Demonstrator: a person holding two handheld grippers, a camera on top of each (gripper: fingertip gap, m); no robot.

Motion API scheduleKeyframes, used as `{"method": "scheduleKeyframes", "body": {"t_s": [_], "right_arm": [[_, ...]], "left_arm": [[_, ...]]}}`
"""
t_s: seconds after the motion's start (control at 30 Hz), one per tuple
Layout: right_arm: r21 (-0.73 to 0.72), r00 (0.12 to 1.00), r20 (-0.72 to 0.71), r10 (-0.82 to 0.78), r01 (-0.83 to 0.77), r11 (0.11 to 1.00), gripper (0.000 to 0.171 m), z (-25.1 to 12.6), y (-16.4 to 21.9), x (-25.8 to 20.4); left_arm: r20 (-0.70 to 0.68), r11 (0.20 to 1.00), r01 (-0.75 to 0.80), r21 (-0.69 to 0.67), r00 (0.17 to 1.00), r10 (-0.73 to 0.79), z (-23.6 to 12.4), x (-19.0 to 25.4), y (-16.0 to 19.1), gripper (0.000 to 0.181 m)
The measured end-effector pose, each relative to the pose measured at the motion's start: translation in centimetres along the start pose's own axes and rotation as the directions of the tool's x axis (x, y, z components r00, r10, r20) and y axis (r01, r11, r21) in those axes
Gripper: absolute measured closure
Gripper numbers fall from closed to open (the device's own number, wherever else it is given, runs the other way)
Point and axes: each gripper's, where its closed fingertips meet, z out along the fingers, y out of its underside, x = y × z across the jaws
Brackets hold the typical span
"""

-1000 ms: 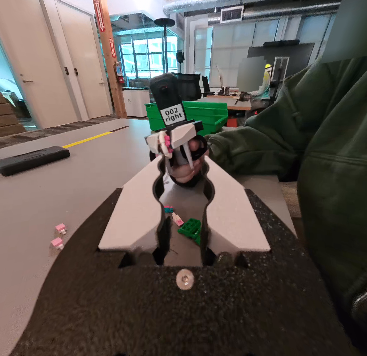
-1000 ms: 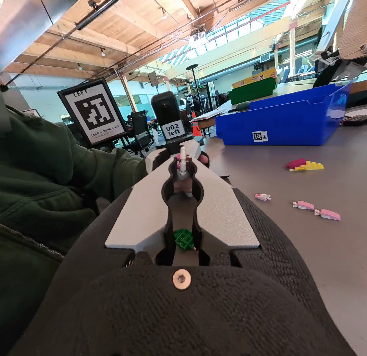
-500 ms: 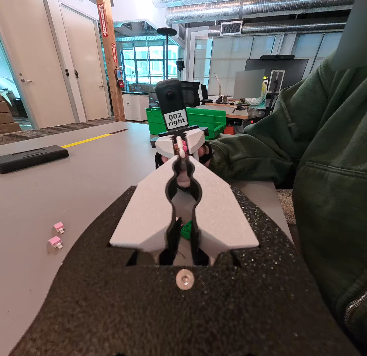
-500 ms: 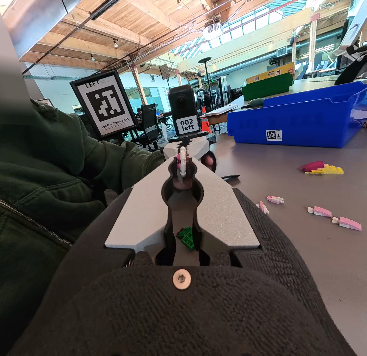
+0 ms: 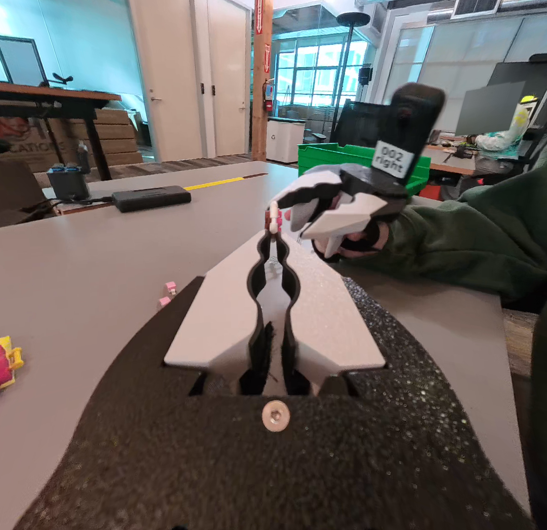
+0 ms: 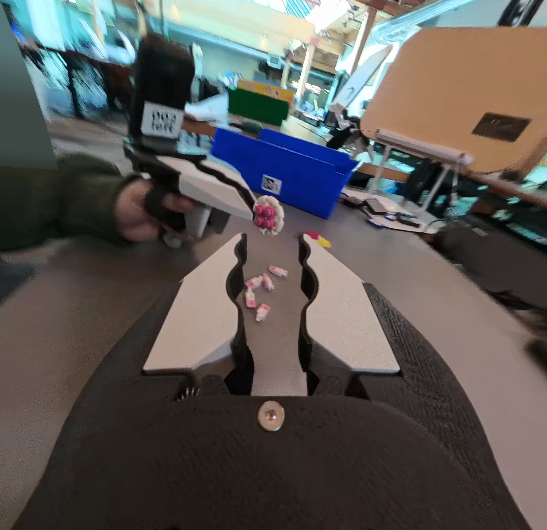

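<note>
A: Start with the big things. What carries it all?

B: A grey worktop [image 5: 88, 264]. Far back on it in the right wrist view stands a blue bin [image 6: 284, 169]; in the left wrist view a green bin [image 5: 334, 157] sits behind. I cannot see into either.

A: And the tools?

B: The left gripper [image 5: 273, 234] has its jaws clamped on the edge of a small round white plate with magenta studs [image 6: 268, 219], holding it up off the worktop. It seems to be held by the rim so the studded face stays free. The right gripper [image 6: 272, 240] has its jaws apart and empty, just beside that plate.

A: Anything under them?

B: Loose pink-and-white pieces [image 6: 262, 288] lie scattered on the worktop below the right gripper's open jaws. Farther off is a yellow-and-magenta piece [image 6: 316, 239]. In the left wrist view a black flat case [image 5: 151, 197] rests near the far edge.
</note>
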Motion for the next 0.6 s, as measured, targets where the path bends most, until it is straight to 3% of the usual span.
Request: {"method": "scheduleKeyframes", "body": {"t_s": [0.17, 0.4, 0.53, 0.6], "right_arm": [[-0.079, 0.956, -0.115, -0.269, 0.261, 0.962, 0.132, 0.3, 0.1, -0.2], [-0.137, 0.915, -0.136, -0.379, 0.362, 0.922, 0.138, 0.4, 0.5, -0.2], [-0.149, 0.904, -0.17, -0.393, 0.37, 0.917, 0.14, 0.2, 0.5, 0.4], [-0.174, 0.902, -0.19, -0.388, 0.358, 0.917, 0.142, 0.1, 1.0, 1.0]], "left_arm": [[-0.007, 0.999, -0.017, -0.041, 1.0, 0.017, 0.4, 0.2, 0.5, 0.18], [-0.02, 0.99, -0.107, -0.095, 0.994, 0.106, 0.8, 1.1, 1.3, 0.18], [0.248, 0.978, -0.158, -0.138, 0.95, 0.188, -0.7, -3.3, 1.1, 0.18], [0.294, 0.977, -0.108, -0.183, 0.942, 0.159, -1.6, -4.6, 1.3, 0.18]]}}
